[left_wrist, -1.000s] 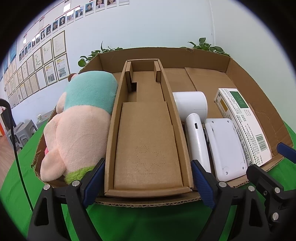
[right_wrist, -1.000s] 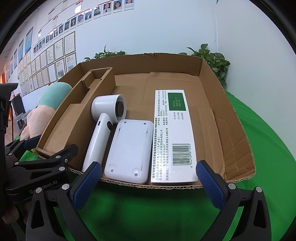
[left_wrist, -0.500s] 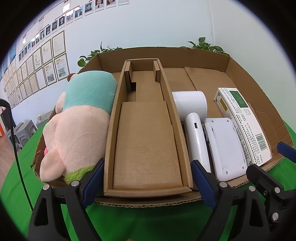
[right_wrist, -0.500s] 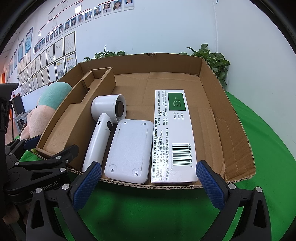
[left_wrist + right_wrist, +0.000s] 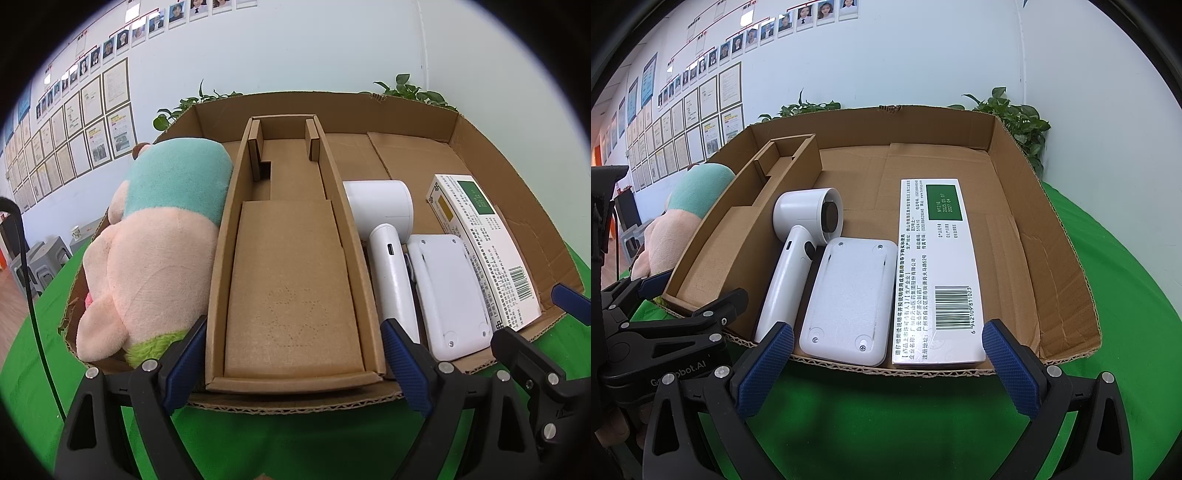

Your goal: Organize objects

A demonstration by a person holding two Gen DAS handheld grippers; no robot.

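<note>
Nothing has shifted over the last second: both the left gripper (image 5: 291, 354) and right gripper (image 5: 888, 356) hover with fingers wide open and empty. The plush toy (image 5: 155, 240), hair dryer (image 5: 798, 251), white device (image 5: 849, 299) and medicine box (image 5: 934, 266) lie side by side in the cardboard tray (image 5: 1049, 236), so the organizing looks finished.

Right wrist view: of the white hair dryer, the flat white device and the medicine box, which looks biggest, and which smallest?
1. Medicine box: longest, clearly the largest.
2 and 3. Flat white device and white hair dryer: too alike to rank. The device is wider; the dryer is longer but slimmer, and its handle end is hidden behind a gripper finger.

Framed papers (image 5: 701, 122) line the wall; leafy plants (image 5: 1023, 125) stand behind green cloth (image 5: 1126, 295).
</note>
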